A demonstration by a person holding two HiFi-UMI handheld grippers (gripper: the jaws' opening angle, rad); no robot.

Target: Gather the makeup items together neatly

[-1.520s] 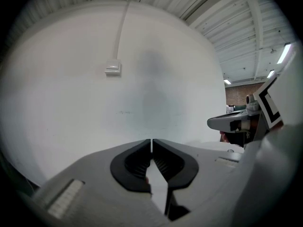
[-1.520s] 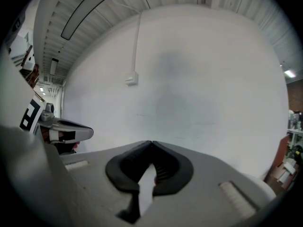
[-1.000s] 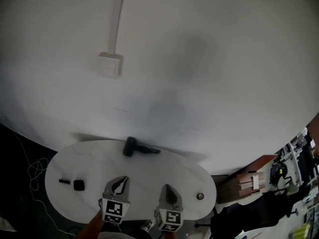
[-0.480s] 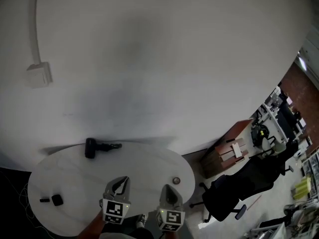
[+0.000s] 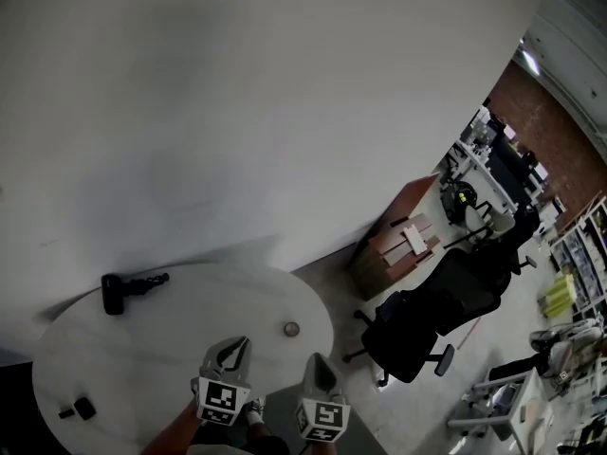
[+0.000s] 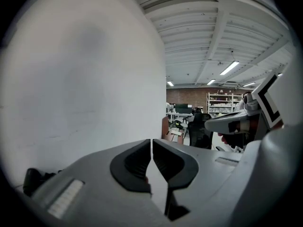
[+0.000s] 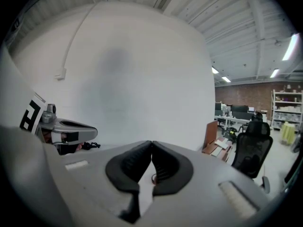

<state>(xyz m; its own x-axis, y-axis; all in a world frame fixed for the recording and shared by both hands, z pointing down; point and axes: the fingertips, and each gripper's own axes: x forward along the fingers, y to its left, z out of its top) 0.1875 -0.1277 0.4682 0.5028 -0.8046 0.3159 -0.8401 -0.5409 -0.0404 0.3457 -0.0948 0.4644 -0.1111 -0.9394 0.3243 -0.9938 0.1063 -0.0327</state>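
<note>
Left gripper (image 5: 229, 351) and right gripper (image 5: 318, 364) hover at five o'clock over the table (image 5: 161, 349), jaws together, empty; small round item (image 5: 291, 329) at two o'clock

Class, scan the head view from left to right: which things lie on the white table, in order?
Two small black items → black long-handled tool → small round item.
</note>
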